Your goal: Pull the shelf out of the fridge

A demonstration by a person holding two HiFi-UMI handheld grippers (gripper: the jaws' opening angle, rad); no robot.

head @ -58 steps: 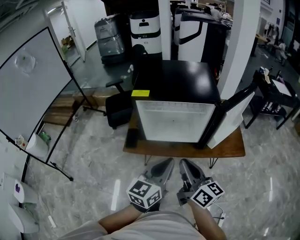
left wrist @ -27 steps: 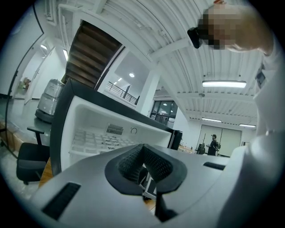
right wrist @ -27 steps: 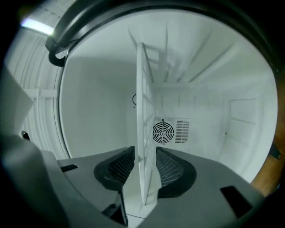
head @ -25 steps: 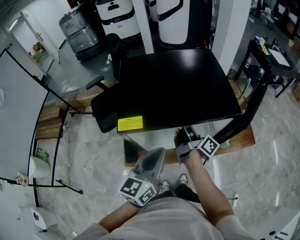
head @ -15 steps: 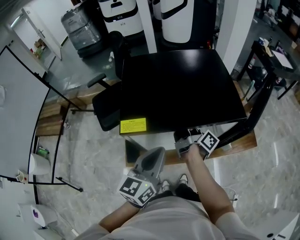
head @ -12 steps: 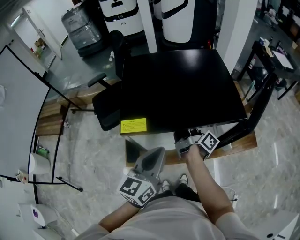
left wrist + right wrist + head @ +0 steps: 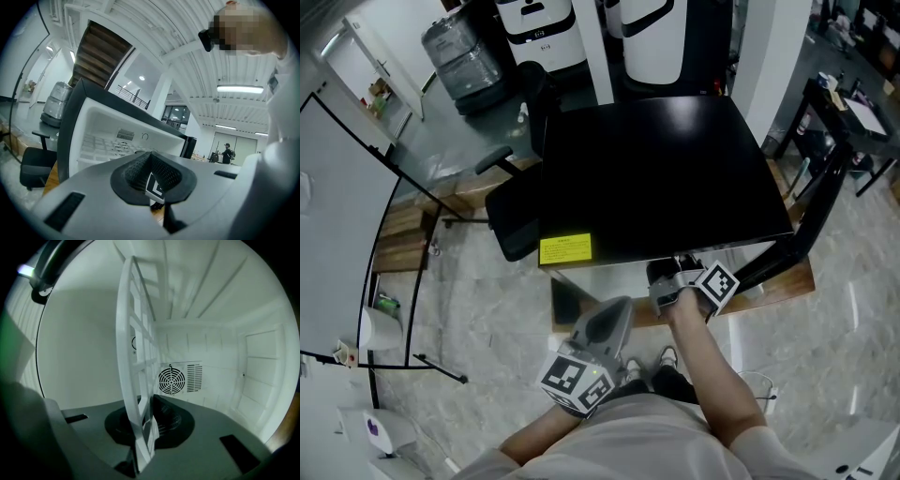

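Note:
From the head view I look down on the black fridge [image 7: 656,178], its door [image 7: 811,220] swung open at the right. My right gripper [image 7: 670,274] reaches into the fridge's front, fingertips hidden under the top edge. In the right gripper view the white grid shelf [image 7: 136,348] stands edge-on between the jaws, which are closing, and the right gripper [image 7: 143,423] has its pads against the shelf's front edge. My left gripper [image 7: 617,305] hangs low before the fridge, shut and empty. The left gripper view shows the left gripper [image 7: 152,157] pointing at the fridge's white inside [image 7: 103,136].
The fridge stands on a low wooden table [image 7: 778,286]. A black office chair [image 7: 511,220] is at its left and a whiteboard stand [image 7: 356,272] farther left. A black cart [image 7: 853,112] sits at the right. A round fan vent [image 7: 171,379] is on the fridge's back wall.
I have come close to the fridge, and the right gripper has gone from in front of it into its opening. The left gripper stays low.

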